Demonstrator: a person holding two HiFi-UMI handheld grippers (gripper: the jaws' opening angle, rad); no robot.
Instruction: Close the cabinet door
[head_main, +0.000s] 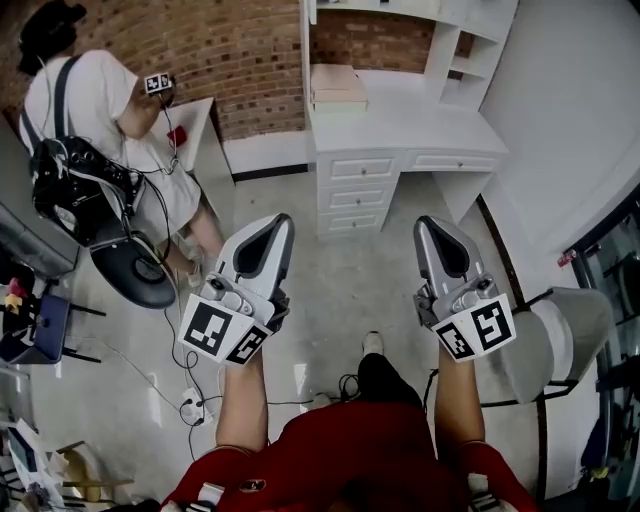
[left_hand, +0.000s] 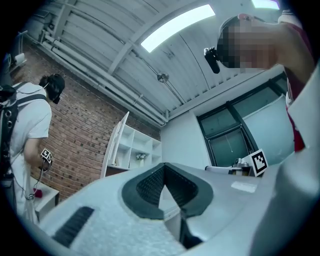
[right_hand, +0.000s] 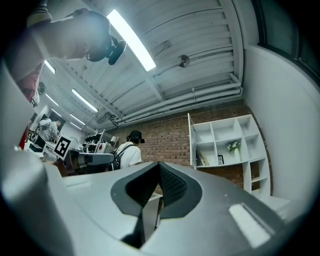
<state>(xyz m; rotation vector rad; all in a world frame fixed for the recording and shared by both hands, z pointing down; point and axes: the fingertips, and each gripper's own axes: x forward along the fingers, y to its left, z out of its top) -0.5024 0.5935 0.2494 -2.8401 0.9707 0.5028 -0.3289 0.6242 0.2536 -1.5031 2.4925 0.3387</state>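
Note:
The white cabinet (head_main: 470, 30) is a shelf unit on a white desk (head_main: 420, 125) against the brick wall, well ahead of me. Its door (head_main: 305, 45) stands open, edge-on at the unit's left side. The door (left_hand: 118, 142) shows tilted open in the left gripper view, and in the right gripper view it is a thin white edge (right_hand: 190, 142) beside the shelves. My left gripper (head_main: 275, 228) and right gripper (head_main: 432, 228) are held side by side over the floor, both far short of the desk. Both are shut with nothing between the jaws, as the left gripper (left_hand: 165, 172) and right gripper (right_hand: 159, 167) each show in their own view.
A person in a white shirt with a backpack (head_main: 85, 120) stands at a small white table (head_main: 205, 135) on the left, beside a round dark stool (head_main: 140, 275). A grey chair (head_main: 560, 340) stands at the right. Cables and a power strip (head_main: 192, 405) lie on the floor at my left. A box (head_main: 338, 88) rests on the desk.

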